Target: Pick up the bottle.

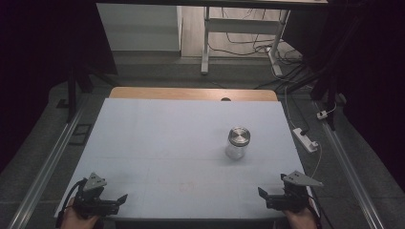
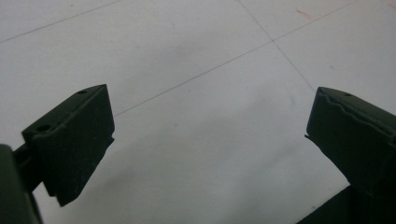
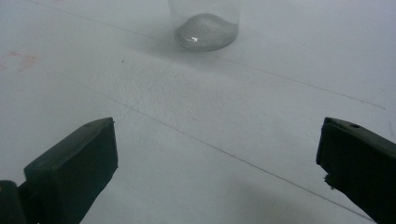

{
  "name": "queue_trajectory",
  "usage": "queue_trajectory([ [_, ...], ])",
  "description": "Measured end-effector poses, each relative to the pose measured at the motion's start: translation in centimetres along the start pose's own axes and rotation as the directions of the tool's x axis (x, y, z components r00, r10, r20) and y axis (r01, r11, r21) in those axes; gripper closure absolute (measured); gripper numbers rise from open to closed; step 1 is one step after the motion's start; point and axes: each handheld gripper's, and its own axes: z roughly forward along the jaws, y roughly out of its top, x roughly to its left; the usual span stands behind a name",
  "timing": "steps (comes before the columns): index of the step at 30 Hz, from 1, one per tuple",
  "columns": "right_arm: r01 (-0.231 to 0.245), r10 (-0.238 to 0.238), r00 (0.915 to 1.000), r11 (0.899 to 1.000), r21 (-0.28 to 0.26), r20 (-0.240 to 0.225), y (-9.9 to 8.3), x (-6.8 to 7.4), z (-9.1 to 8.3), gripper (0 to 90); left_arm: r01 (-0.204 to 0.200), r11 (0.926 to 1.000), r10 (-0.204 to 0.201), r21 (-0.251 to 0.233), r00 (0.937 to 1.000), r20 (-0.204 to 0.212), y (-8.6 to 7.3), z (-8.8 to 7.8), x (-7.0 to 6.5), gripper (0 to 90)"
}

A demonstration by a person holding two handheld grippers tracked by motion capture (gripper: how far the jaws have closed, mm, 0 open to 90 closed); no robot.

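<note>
A small clear glass jar (image 1: pixel 237 143) stands on the white table (image 1: pixel 157 143), capped with a round metal lid (image 1: pixel 239 135) whose brushed silver top catches the light. Its walls are see-through, and in the right gripper view its rounded, thick glass base (image 3: pixel 205 32) glints against the white surface; whether anything is inside cannot be made out. No label, brand or writing can be read on the jar or its lid. It is upright, its long axis vertical and the lid pointing straight up. It sits right of the table's middle, about halfway back, well apart from both grippers and nearer the right one. The left gripper (image 1: pixel 119 200) rests at the near left corner, jaws spread wide with nothing but bare tabletop between them. The right gripper (image 1: pixel 263 195) sits at the near right corner, jaws likewise released and empty, facing the jar.
</note>
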Motion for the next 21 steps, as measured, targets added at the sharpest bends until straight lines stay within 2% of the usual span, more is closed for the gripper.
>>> queue_trajectory([
  [4, -0.026, 0.027, 0.9993, 1.000, 0.002, -0.025, 0.05, -0.36, 0.10, 0.0, -0.006, 1.0000, 0.006, -0.002, 0.9996, 0.026, -0.06, -0.04, 0.09, 2.9],
  [16, -0.021, 0.022, 0.9987, 1.000, 0.021, -0.047, 0.12, -0.40, 0.30, 0.0, -0.003, 1.0000, 0.003, 0.005, 0.9977, 0.068, -0.05, 0.04, 0.26, 3.5],
  [21, -0.017, 0.018, 0.9986, 0.999, 0.027, -0.050, 0.16, -0.36, 0.36, 0.0, 0.001, 1.0000, -0.001, 0.002, 0.9973, 0.074, -0.07, 0.02, 0.37, 3.9],
])
